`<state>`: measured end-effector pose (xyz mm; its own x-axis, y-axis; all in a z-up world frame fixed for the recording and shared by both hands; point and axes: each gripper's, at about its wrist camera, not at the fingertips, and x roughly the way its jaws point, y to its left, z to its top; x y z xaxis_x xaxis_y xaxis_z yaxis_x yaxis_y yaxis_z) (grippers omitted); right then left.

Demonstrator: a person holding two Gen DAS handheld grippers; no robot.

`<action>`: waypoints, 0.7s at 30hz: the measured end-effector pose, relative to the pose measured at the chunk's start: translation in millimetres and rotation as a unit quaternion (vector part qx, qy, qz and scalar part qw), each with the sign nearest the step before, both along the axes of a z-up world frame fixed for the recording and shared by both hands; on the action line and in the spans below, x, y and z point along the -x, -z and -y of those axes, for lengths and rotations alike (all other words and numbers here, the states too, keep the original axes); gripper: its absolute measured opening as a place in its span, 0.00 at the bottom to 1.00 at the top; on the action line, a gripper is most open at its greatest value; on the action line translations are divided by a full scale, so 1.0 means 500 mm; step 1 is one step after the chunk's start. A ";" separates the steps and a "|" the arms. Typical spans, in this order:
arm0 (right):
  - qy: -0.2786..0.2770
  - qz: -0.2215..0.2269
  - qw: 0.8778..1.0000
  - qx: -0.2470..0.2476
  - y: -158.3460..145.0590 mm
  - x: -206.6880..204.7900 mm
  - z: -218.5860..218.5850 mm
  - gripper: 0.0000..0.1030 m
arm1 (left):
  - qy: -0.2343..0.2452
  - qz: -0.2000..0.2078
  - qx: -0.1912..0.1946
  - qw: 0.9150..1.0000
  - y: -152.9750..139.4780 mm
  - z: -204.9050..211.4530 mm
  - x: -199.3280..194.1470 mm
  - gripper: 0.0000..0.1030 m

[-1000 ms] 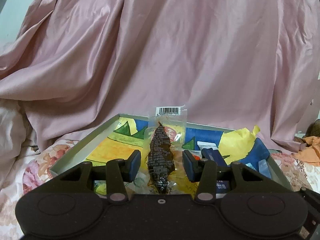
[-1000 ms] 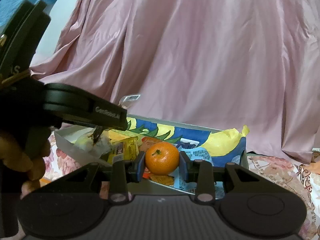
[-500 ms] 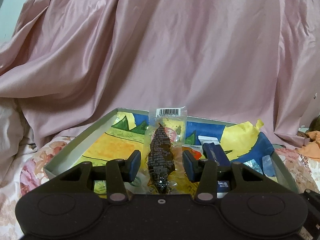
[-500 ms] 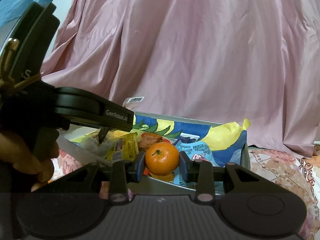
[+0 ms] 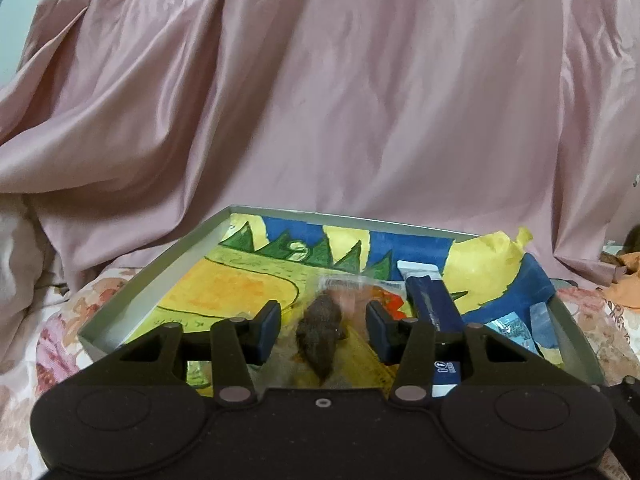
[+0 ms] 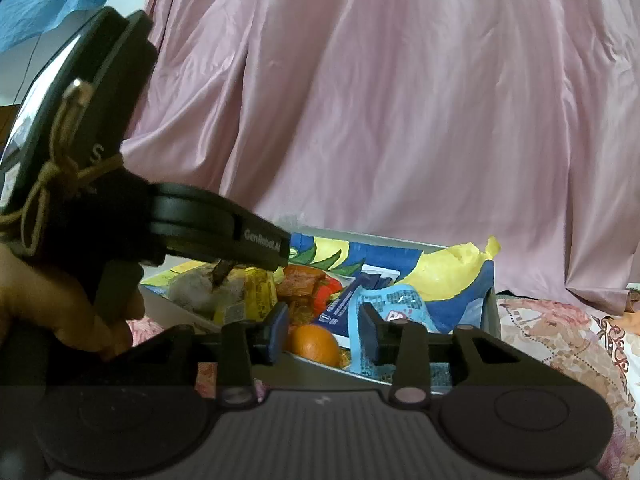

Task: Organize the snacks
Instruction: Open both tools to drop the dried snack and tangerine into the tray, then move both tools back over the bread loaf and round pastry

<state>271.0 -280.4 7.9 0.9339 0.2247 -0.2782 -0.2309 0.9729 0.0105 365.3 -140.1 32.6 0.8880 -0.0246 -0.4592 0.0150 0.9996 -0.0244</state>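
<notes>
The left tool [image 5: 322, 330] is opening, its blue pads clear of the dark brown snack in a clear wrapper [image 5: 320, 338] that lies between them in the shallow grey tray with a painted lining [image 5: 160, 280]. The right tool [image 6: 323, 330] is opening too, the round orange fruit [image 6: 314, 344] loose between its pads at the tray's near edge. A navy packet [image 5: 434, 312] lies just right of the brown snack.

Pink satin drape [image 5: 320, 100], floral bedding [image 6: 560, 332]
</notes>
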 end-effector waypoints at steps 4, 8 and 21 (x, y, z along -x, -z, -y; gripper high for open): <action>0.003 0.005 1.000 0.000 -0.001 0.003 0.001 0.50 | -0.011 0.009 0.008 1.000 -0.012 -0.013 0.012 0.73; 0.010 0.018 1.000 -0.002 -0.005 0.010 0.003 0.67 | -0.022 0.022 0.006 1.000 -0.026 -0.023 0.032 0.87; 0.004 0.065 0.998 0.010 -0.024 0.062 -0.012 1.00 | -0.047 0.049 0.018 0.998 -0.062 -0.091 0.134 0.99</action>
